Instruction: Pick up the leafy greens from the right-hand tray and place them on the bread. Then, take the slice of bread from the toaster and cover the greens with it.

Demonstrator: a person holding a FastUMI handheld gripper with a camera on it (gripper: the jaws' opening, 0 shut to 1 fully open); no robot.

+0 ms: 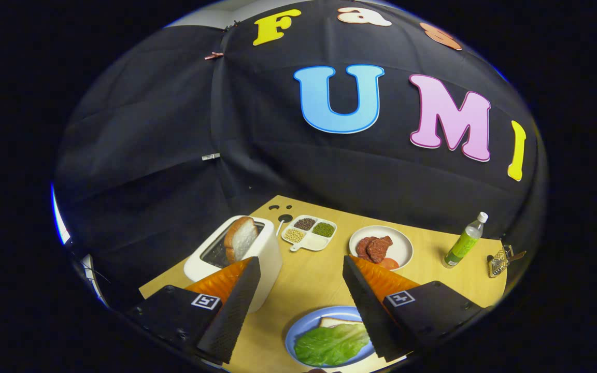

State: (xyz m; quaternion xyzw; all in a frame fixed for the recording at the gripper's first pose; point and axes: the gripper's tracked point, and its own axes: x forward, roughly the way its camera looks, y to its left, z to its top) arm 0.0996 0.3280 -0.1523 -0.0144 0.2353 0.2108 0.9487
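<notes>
Bread (pixel 333 322) mostly under greens (pixel 331 344); fingers (pixel 236 305) apart.

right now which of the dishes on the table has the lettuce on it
The blue plate, lying between the open gripper fingers, holds the lettuce on bread. The white plate holds meat; the divided tray holds grains.

Bare table (pixel 319 280) between toaster (pixel 257 254) and meat plate (pixel 399 243), ahead of the tool's (pixel 301 267) spread fingers.

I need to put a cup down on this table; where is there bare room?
Bare wood lies between the toaster, the blue plate and the meat plate, just ahead of the open, empty claw. More between meat plate and bottle. Crowded around the divided tray.
</notes>
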